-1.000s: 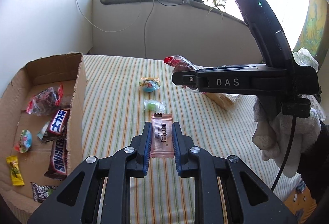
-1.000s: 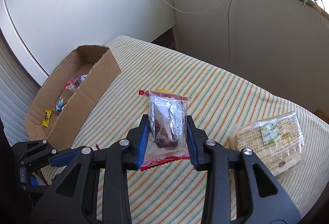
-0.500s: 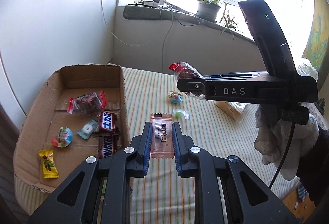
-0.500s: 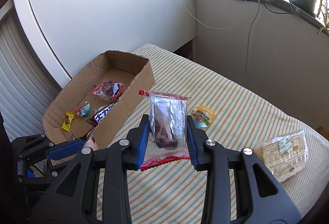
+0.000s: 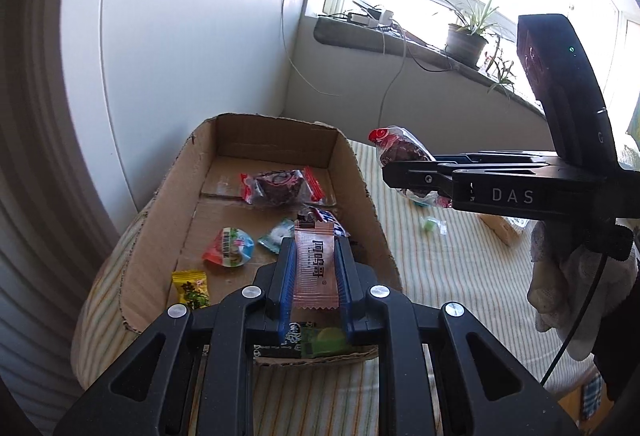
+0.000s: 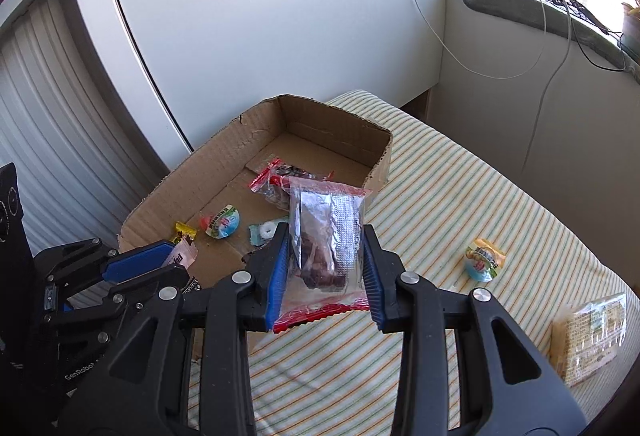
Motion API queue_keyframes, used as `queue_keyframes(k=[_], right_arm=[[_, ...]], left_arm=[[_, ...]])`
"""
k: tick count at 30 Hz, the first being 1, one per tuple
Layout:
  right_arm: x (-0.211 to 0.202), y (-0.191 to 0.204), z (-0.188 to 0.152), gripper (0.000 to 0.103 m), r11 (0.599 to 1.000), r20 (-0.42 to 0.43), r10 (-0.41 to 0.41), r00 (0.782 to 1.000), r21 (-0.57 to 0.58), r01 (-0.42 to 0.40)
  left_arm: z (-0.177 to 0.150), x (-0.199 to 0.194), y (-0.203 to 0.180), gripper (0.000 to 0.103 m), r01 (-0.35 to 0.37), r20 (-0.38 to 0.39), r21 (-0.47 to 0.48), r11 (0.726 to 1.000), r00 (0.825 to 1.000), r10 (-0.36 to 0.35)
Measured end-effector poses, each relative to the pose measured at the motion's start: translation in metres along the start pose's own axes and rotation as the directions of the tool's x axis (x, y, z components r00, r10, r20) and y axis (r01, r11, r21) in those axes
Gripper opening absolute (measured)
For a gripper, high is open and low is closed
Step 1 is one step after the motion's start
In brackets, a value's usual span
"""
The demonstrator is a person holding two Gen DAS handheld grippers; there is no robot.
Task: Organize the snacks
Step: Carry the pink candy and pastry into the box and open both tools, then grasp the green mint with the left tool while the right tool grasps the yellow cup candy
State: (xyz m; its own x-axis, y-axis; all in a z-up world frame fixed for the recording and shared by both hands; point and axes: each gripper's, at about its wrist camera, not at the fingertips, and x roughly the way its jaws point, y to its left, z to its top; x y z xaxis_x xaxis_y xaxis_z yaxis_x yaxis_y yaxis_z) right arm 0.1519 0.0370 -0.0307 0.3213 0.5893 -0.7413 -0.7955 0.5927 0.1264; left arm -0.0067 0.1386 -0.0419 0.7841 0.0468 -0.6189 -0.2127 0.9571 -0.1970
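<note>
My left gripper (image 5: 315, 264) is shut on a thin pink snack bar (image 5: 315, 268) and hangs over the near end of the open cardboard box (image 5: 160, 204). The box holds several wrapped snacks, among them a red-edged clear packet (image 5: 276, 186) and a round jelly cup (image 5: 229, 247). My right gripper (image 6: 325, 268) is shut on a clear red-edged packet of dark dried fruit (image 6: 326, 236), just over the box's right wall (image 6: 380, 160). In the left wrist view the right gripper (image 5: 404, 172) shows from the side, with a white-gloved hand (image 5: 568, 284) behind it.
On the striped cloth (image 6: 460, 196) lie a jelly cup (image 6: 482, 260), a green candy (image 5: 431, 225) and a flat packet of biscuits (image 6: 588, 336). A white wall (image 6: 260, 16) stands behind the box. Cables and a potted plant (image 5: 466, 40) sit on the window sill.
Both grippers have swung left from above the cloth toward the box, each keeping its snack. The box now lies straight ahead under them.
</note>
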Motion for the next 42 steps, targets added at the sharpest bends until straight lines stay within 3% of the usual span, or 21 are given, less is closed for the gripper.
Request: queue_keyframes(k=[15,26,28,33,37,42], right_arm=[[0.03,0.041,0.011,0.035,0.997,-0.04,0.06,0.997,-0.055,-0.062],[0.038,0.05,0.015,0.036,0.994,-0.042,0.074,0.996,-0.076,-0.077],[0.038,0.049,0.015,0.038,0.994,-0.039,0.072,0.997,-0.078,-0.075],[0.031,0.044,0.017,0.062,0.996,-0.011,0.067,0.998,-0.064,-0.068],[0.027,0.041,0.018,0.073,0.997,-0.002,0.056,0.998,-0.059,-0.056],[0.018,0.034,0.017,0.085,0.998,0.017,0.039,0.999,-0.045,-0.038]], left_arm=[[-0.001,0.001,0.029,0.018,-0.06,-0.002,-0.039,0.997,0.998,0.06],[0.001,0.002,0.035,0.018,-0.079,-0.003,-0.05,0.996,0.997,0.079],[0.001,0.002,0.034,0.019,-0.083,-0.003,-0.048,0.995,0.997,0.083],[0.001,0.001,0.033,0.027,-0.095,-0.003,-0.049,0.994,0.995,0.095],[0.002,-0.001,0.031,0.046,-0.104,0.007,-0.051,0.993,0.994,0.105],[0.004,-0.003,0.022,0.052,-0.109,0.019,-0.029,0.994,0.994,0.109]])
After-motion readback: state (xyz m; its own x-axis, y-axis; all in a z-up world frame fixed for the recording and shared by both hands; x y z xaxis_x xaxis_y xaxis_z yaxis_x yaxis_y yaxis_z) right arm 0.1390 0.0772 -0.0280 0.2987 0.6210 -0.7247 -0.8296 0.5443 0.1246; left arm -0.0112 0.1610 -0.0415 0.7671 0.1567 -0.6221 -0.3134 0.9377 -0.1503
